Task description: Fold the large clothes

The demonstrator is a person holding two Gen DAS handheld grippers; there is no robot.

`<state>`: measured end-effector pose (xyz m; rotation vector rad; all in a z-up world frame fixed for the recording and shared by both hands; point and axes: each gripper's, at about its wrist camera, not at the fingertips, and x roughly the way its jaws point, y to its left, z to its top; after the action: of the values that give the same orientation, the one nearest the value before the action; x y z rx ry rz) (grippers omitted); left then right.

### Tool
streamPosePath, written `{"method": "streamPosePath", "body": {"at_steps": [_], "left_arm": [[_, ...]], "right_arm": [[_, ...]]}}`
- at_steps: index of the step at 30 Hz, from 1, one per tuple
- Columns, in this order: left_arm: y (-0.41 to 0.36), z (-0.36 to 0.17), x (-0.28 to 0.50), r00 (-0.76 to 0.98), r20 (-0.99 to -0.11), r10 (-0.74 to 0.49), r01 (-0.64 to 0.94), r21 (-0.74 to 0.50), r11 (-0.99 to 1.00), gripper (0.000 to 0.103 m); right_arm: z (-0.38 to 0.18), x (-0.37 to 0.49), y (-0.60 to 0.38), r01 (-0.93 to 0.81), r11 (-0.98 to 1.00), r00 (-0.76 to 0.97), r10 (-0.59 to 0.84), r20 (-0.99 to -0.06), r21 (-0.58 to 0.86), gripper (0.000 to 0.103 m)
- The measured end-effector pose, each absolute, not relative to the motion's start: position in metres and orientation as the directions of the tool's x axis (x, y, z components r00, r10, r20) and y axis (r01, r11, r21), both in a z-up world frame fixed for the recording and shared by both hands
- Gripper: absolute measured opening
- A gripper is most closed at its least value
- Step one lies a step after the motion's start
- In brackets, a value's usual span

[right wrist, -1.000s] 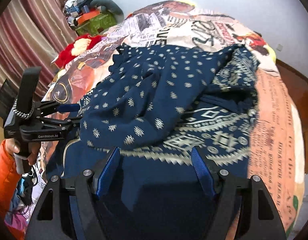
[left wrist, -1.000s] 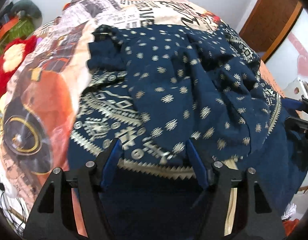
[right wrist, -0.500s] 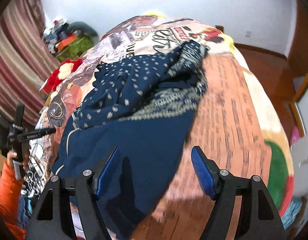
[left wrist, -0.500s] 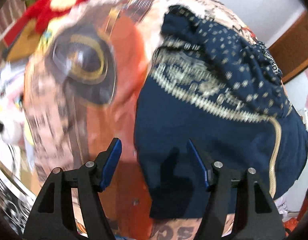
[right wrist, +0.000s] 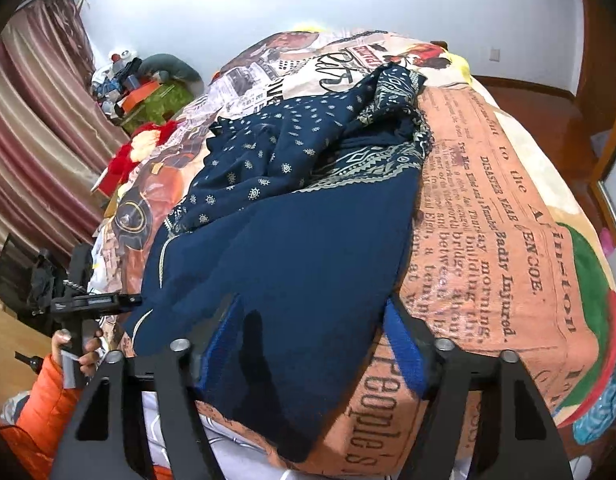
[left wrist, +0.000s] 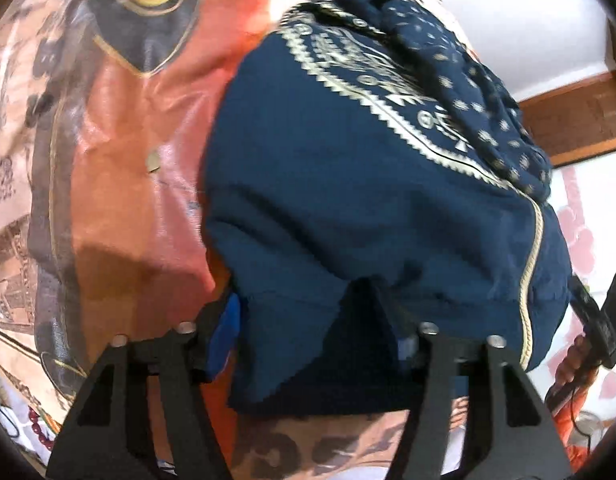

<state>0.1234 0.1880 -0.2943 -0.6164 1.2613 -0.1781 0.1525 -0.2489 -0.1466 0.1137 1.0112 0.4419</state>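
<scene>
Bed (right wrist: 508, 216) with printed blanket, ahead of both claws. Navy garment (right wrist: 291, 248) sprawled across it, near hem hanging over the bed edge, far half bunched beyond.

Left claw (left wrist: 312, 332): fingers spread, hem corner draped between them, not pinched. Right claw (right wrist: 312, 340): fingers wide apart, the other hem corner lying between the blue pads (right wrist: 404, 348).

Judged step: take both near corners. Close on one layer only at the hem, level, so the cloth lifts evenly.
</scene>
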Motion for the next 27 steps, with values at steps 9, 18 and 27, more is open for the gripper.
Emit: {"method": "streamPosePath", "body": {"at_steps": [9,18,27], "left_arm": [[0.162,-0.229,0.127,0.429,-0.817,-0.385,-0.058,-0.451,0.891,0.012],[0.153,-0.131,0.165,0.607,-0.701,-0.374,0.069,-0.423,0.904,0.011],[0.176,-0.106,0.274,0.709,-0.649,-0.276,-0.01,-0.401,0.916,0.01]], "right_arm": [[-0.147,0.163,-0.247,-0.323,0.883,0.455,0.46,-0.762,0.34,0.009],[-0.107,0.198,-0.245,-0.394,0.849,0.512,0.521,-0.683,0.352,0.008],[-0.085,0.285,-0.24,-0.4,0.86,0.583,0.506,-0.636,0.317,0.007]]}}
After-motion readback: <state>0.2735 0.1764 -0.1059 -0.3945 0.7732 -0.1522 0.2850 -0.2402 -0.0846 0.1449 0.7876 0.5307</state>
